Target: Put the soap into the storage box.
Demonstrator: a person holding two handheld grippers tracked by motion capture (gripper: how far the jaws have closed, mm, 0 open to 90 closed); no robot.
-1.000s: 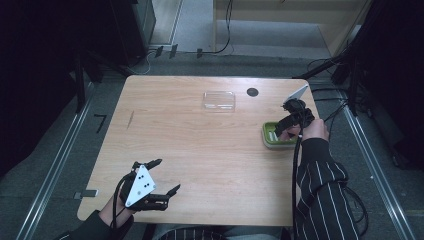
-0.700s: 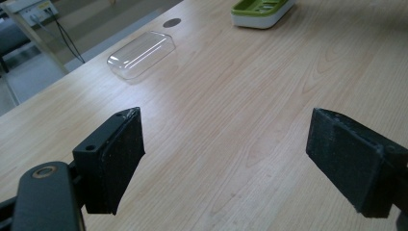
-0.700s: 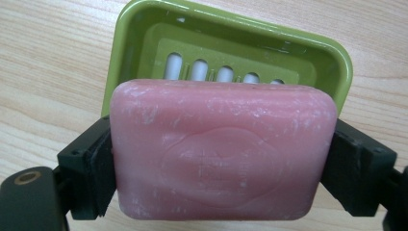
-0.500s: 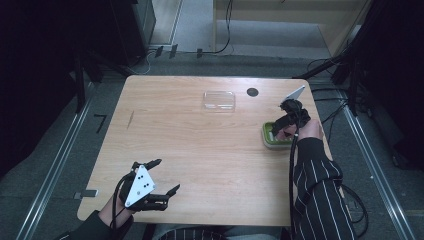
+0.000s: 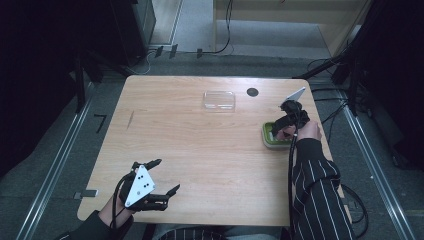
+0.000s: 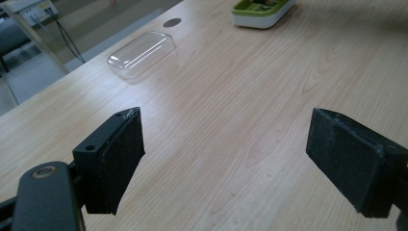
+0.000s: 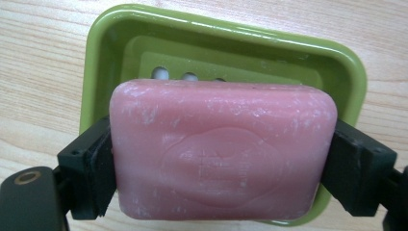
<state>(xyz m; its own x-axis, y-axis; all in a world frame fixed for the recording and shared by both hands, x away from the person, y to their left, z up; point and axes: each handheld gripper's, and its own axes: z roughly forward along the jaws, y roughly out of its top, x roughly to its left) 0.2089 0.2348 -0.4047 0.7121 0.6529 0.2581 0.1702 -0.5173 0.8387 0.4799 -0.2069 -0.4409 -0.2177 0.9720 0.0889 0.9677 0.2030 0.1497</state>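
A pink soap bar (image 7: 222, 149) is clamped between the two black jaws of my right gripper (image 7: 221, 163), just above a green soap dish (image 7: 231, 53) with drain holes. From above, the right gripper (image 5: 286, 122) hangs over the green dish (image 5: 269, 139) at the table's right edge. My left gripper (image 5: 156, 181) rests near the front left of the table, open with nothing between its pads (image 6: 115, 161). A clear plastic lid (image 5: 219, 99) lies at the back middle, also seen as the clear lid (image 6: 142, 53) from the left gripper view.
A dark round grommet (image 5: 252, 92) sits in the tabletop behind the lid. The wooden table (image 5: 200, 150) has bare room between the two grippers. Cables and dark equipment stand on the floor behind the table.
My right gripper has shifted slightly toward the left and down over the green dish. The left gripper has stayed in place.
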